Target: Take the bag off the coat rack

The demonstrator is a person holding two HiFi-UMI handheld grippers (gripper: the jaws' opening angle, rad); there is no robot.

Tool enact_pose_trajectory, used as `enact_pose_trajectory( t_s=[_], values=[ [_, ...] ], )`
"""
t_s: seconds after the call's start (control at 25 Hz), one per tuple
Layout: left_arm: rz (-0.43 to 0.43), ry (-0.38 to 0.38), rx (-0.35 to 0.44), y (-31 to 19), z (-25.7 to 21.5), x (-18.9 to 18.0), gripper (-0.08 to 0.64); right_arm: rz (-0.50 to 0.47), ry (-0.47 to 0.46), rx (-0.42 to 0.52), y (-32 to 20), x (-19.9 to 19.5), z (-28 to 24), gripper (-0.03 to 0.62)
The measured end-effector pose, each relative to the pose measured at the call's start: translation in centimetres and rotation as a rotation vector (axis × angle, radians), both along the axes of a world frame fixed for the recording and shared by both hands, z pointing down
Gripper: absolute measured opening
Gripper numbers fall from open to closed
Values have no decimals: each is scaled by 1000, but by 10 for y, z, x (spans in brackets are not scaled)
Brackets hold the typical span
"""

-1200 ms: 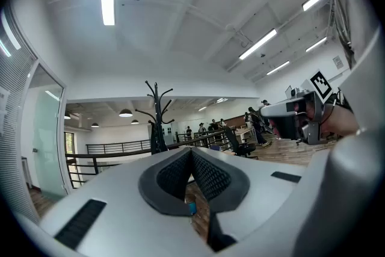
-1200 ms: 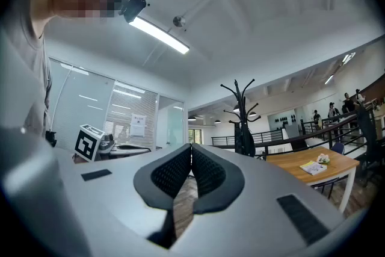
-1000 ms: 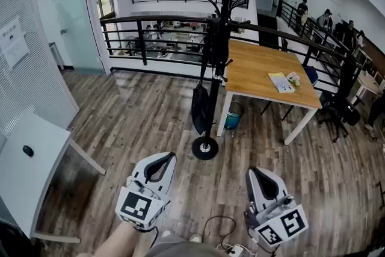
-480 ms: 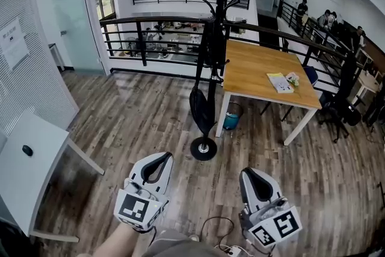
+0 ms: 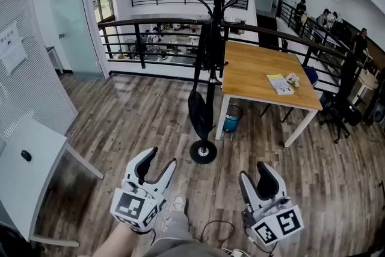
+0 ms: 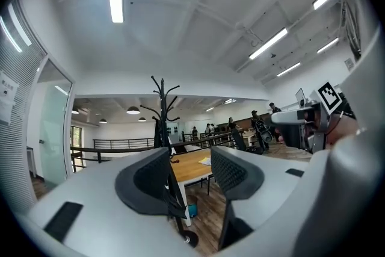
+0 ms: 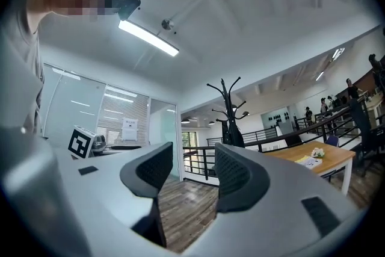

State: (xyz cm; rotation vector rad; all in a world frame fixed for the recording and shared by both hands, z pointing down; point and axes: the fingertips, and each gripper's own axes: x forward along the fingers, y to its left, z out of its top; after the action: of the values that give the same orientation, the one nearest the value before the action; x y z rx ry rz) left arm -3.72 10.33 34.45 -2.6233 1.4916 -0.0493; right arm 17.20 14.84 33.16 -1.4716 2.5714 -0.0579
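Observation:
A black coat rack [image 5: 213, 39] stands on the wood floor beside a wooden table [image 5: 264, 72]. A dark bag [image 5: 200, 106] hangs from it on a long strap, low along the pole. The rack also shows far off in the left gripper view as the coat rack [image 6: 162, 111] and in the right gripper view as the coat rack [image 7: 228, 114]. My left gripper [image 5: 157, 164] and right gripper [image 5: 260, 174] are held low and near me, well short of the rack. Both sets of jaws are opening, with nothing between them.
A black railing [image 5: 156, 39] runs behind the rack. A white desk [image 5: 24, 171] sits at the left, with a glass partition [image 5: 66, 15] beyond it. A teal bin [image 5: 231, 120] stands under the wooden table. People [image 5: 325, 18] are far off at the right. A cable [image 5: 216, 229] lies on the floor by my feet.
Both grippers' jaws have gone from shut to open. The view has shifted slightly, and the rack sits a little further left in the head view.

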Motion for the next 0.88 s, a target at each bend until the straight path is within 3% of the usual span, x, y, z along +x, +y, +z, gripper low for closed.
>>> enact_pose_trajectory(
  t_s=[0.4,0.88],
  values=[
    [0,-13,-29,-83,23,-16,227,25,18,-45,-80,-8,24,215],
    [40,-62,-31,-262,16,-31,227,46,51,-77,-251,-37,13,215]
  ],
)
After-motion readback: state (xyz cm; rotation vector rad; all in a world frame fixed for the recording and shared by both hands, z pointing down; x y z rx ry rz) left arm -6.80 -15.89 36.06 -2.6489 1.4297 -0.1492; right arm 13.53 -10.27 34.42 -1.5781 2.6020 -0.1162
